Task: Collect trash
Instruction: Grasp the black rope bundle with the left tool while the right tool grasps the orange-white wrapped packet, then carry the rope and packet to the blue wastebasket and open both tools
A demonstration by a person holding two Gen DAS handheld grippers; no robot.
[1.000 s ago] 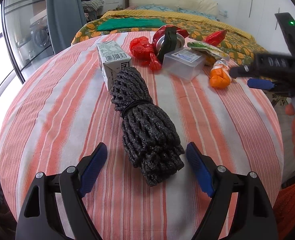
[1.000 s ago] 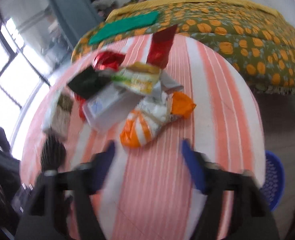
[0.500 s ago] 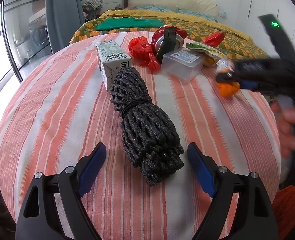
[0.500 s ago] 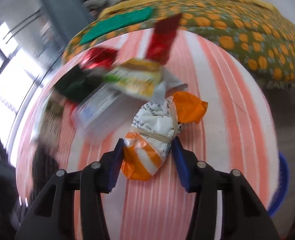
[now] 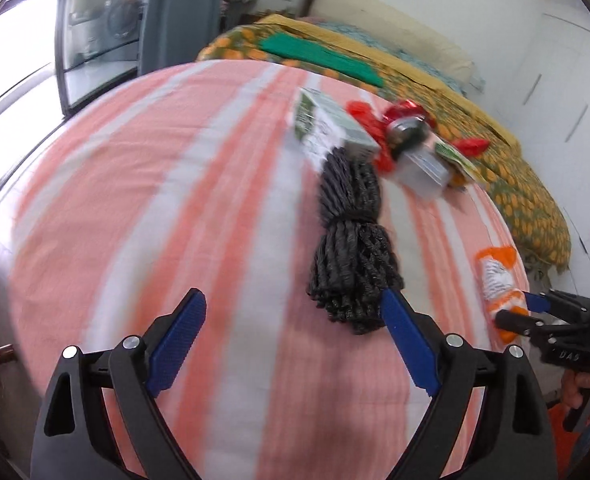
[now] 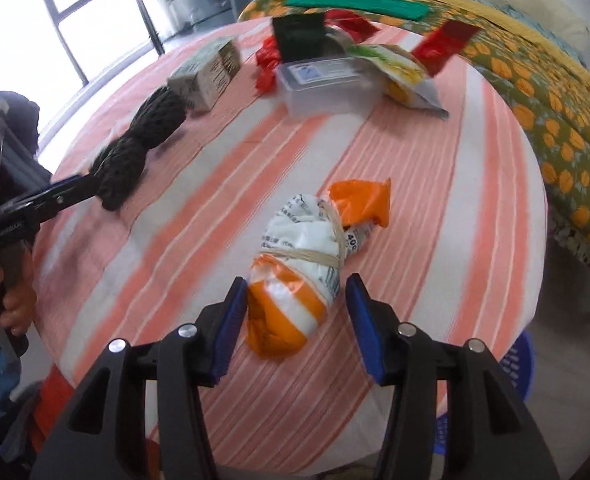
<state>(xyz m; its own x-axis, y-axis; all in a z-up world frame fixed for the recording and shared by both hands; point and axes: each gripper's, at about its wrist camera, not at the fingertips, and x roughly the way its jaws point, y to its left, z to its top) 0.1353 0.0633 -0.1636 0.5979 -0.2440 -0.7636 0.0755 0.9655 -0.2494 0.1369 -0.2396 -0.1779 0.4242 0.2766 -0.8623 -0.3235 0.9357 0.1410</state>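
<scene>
The orange-and-white bundled bag (image 6: 299, 276) lies near the counter (image 6: 435, 184) edge, between the right tongs (image 6: 297, 318), whose jaws are opening, one pad touching it. Leftward, the left tongs (image 5: 291, 344) are opening over bare cloth beside a black rope bundle (image 5: 351, 240). Beyond sit a carton (image 6: 207, 74), a closed clear plastic box (image 6: 323, 84), contents unclear, and wrappers (image 6: 403, 70).

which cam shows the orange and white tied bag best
The right wrist view: the orange and white tied bag lies large and central, its rubber band visible, between the opening jaws of the right hand-held gripper. The left wrist view shows it small and blurred at the right edge.
</scene>
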